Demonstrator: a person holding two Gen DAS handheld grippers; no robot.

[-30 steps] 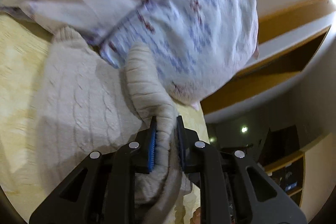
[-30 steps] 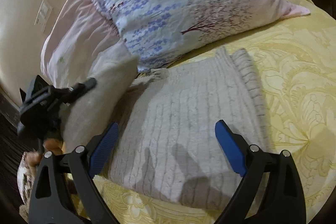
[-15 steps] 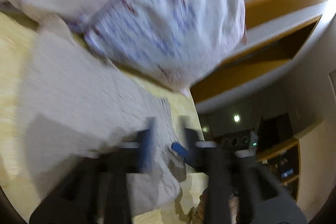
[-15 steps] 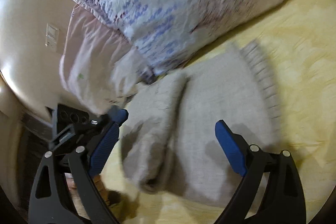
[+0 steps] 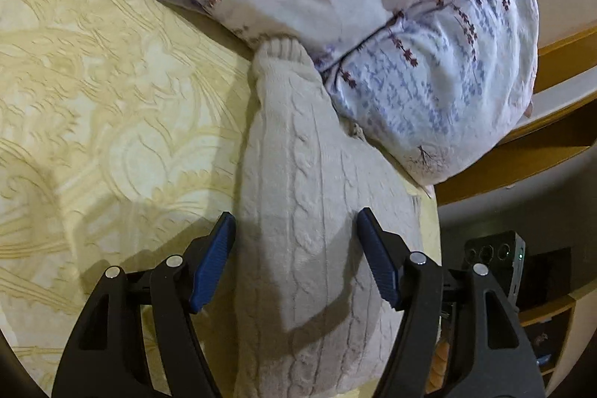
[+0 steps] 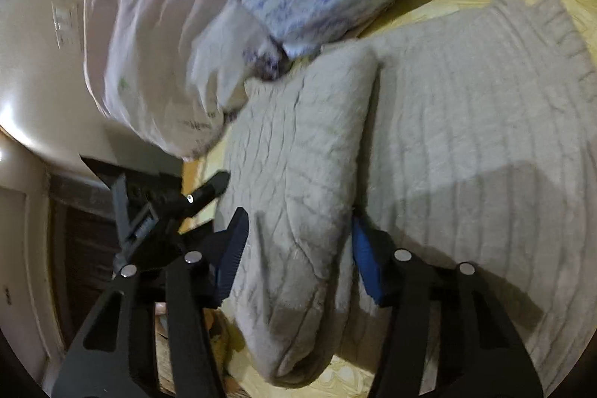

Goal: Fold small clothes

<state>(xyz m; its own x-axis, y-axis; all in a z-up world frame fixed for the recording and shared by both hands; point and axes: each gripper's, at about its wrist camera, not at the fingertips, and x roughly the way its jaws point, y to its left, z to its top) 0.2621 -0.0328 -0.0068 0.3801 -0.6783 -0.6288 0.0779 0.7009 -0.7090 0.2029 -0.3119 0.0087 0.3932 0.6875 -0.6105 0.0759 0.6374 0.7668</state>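
Observation:
A cream cable-knit sweater (image 5: 309, 211) lies on the yellow bedspread (image 5: 112, 122), its cuff tucked against a floral pillow. My left gripper (image 5: 294, 248) is open, its blue pads on either side of the knit, not pinching it. In the right wrist view the sweater's body (image 6: 466, 144) lies flat and a folded sleeve part (image 6: 298, 174) rests on its left side. My right gripper (image 6: 298, 260) is open with its jaws straddling that folded sleeve. The left gripper (image 6: 168, 207) shows at the left of that view, beside the sleeve.
A floral pillow (image 5: 429, 62) and a pink pillow (image 6: 141, 43) crowd the head of the bed right behind the sweater. A wooden headboard shelf (image 5: 541, 144) and dark furniture (image 5: 500, 260) stand beyond the bed edge. A beige wall with a switch plate (image 6: 65, 25) is behind.
My left gripper let go of the sleeve it held pinched and now stands open. The sleeve has been laid over onto the sweater. My right gripper moved left onto the folded sleeve.

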